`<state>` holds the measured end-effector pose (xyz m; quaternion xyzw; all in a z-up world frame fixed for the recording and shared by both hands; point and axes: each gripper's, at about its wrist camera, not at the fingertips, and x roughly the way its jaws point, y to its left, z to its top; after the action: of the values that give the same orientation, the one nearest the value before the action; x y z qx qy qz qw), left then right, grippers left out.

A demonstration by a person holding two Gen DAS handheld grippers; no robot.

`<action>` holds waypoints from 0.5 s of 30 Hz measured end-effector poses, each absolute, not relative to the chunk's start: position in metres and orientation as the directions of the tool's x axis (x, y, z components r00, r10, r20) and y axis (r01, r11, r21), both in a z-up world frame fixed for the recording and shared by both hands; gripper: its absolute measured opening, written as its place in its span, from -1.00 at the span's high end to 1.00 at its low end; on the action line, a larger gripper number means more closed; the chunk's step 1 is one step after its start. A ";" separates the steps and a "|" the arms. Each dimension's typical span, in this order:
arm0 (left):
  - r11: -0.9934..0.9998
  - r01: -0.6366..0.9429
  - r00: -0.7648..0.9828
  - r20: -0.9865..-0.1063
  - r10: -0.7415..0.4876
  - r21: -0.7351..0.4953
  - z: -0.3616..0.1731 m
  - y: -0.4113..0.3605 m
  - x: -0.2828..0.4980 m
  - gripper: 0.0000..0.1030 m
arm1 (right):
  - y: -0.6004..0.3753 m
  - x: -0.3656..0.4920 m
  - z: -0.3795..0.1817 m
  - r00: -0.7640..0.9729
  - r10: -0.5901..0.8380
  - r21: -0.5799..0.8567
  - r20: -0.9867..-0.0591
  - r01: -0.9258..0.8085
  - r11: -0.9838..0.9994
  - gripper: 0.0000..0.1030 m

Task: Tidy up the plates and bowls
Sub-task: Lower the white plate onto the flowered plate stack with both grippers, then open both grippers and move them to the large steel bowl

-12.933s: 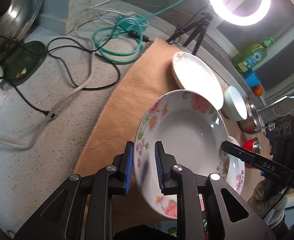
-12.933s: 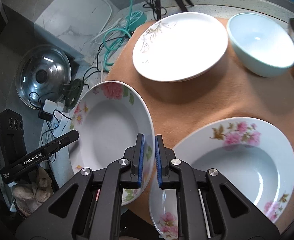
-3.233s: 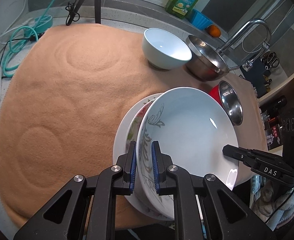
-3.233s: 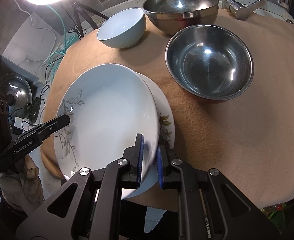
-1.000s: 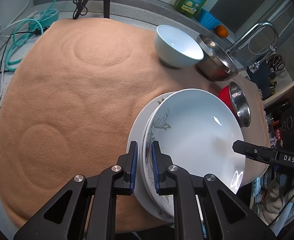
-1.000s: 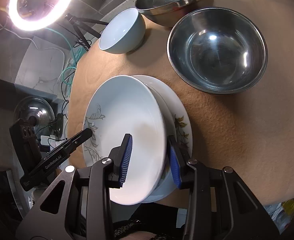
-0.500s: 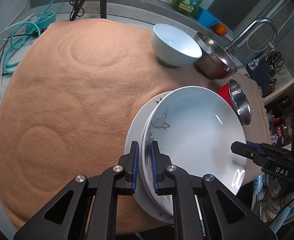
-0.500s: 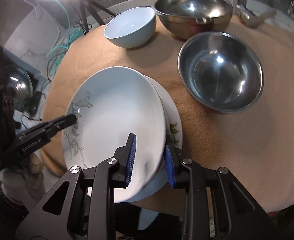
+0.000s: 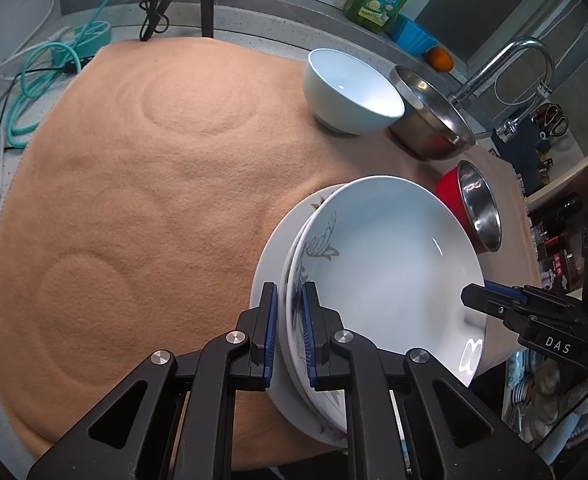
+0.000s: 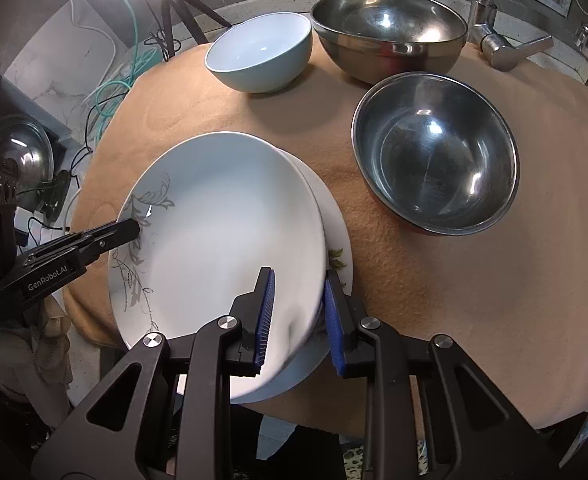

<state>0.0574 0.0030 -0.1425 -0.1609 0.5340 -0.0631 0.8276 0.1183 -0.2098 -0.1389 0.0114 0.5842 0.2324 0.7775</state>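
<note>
Plates stack up on the tan mat

We clamp the top plate (image 9: 381, 264) at its rim in the left gripper (image 9: 288, 320); the right gripper (image 10: 297, 316) is closing around the opposite edge. Glazed, brittle, slippery.

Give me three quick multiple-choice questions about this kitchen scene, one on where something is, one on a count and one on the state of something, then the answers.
1. Where does the pale blue bowl stand?
A. on the stack of plates
B. on the tan cloth, beside the larger steel bowl
C. inside a steel bowl

2. How many steel bowls show in the right wrist view?
A. one
B. two
C. four

3. How does the top plate lie?
A. tilted on the stack, its rim in the left gripper
B. upside down on the cloth
C. broken in pieces

Answers:
1 B: it sits on the cloth next to that bowl.
2 B: the larger bowl and a nearer steel bowl.
3 A: it leans across the plates beneath; the right gripper is closing around its other edge.
</note>
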 end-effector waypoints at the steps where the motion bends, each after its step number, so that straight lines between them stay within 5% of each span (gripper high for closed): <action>1: 0.942 -0.067 0.426 -0.863 -0.272 -0.330 -0.142 0.003 0.057 0.80 | -0.210 0.118 -0.138 0.214 0.374 0.287 -0.902 -0.350 0.892 0.51; 15: 0.938 -0.068 0.474 -0.838 -0.270 -0.341 -0.111 0.014 0.074 0.79 | -0.248 0.133 -0.094 0.346 0.431 0.327 -0.833 -0.319 0.890 0.42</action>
<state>0.0743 0.0137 -0.1111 -0.1660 0.5093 -0.0600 0.8423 0.1329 -0.2481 -0.0944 0.0532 0.5238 0.2289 0.8188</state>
